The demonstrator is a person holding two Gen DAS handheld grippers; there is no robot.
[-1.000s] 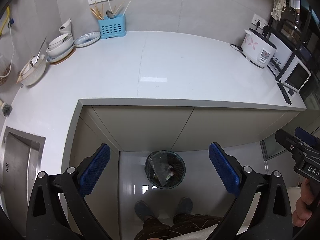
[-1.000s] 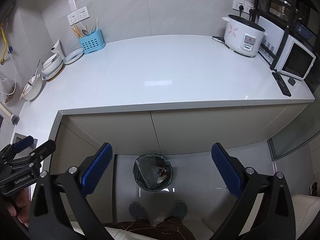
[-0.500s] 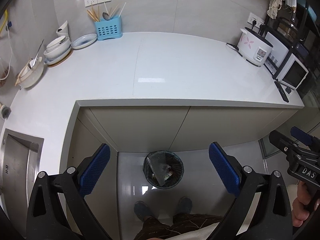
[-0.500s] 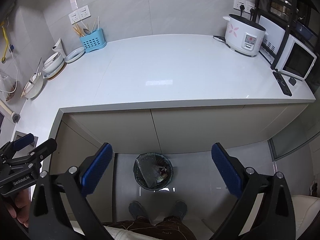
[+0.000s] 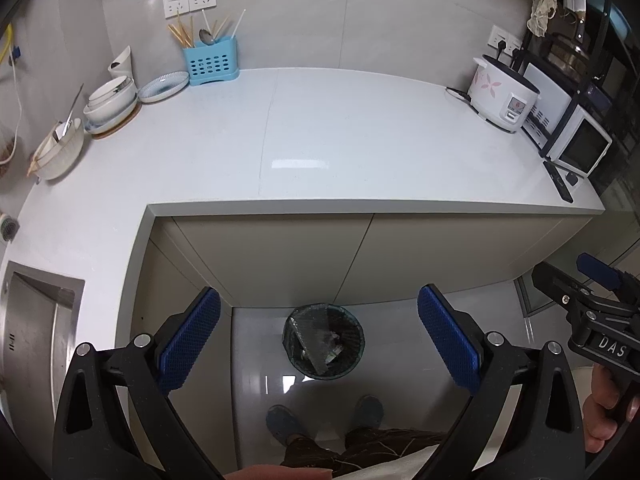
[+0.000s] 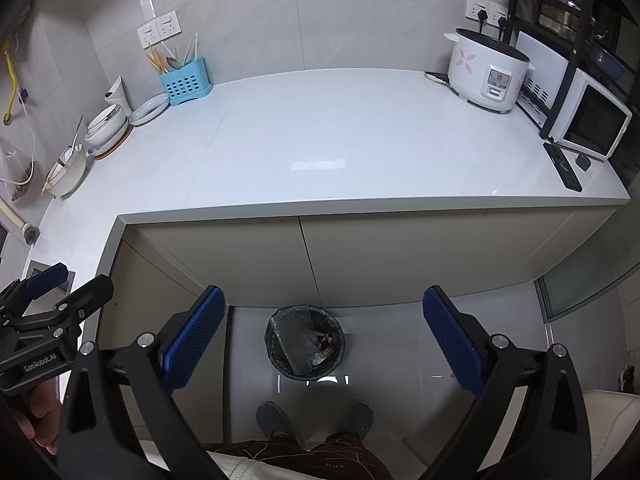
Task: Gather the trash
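A dark round trash bin (image 5: 323, 343) stands on the floor in front of the cabinets, with a clear wrapper and scraps inside; it also shows in the right wrist view (image 6: 305, 343). My left gripper (image 5: 319, 342) is open and empty, held high above the bin. My right gripper (image 6: 323, 339) is open and empty, also high above the bin. The right gripper shows at the right edge of the left wrist view (image 5: 592, 300). The left gripper shows at the left edge of the right wrist view (image 6: 52, 300). No trash shows on the white countertop (image 5: 340, 140).
Bowls and plates (image 5: 112, 104), a blue utensil holder (image 5: 210, 62), a rice cooker (image 5: 502, 98), a small oven (image 5: 576, 144) and a black remote (image 5: 558, 182) stand along the counter's edges. A steel sink (image 5: 28, 332) is at left. The person's feet (image 6: 316, 418) stand by the bin.
Both grippers have drifted slightly back and up, so the counter looks a little farther away. Both stay open and empty.
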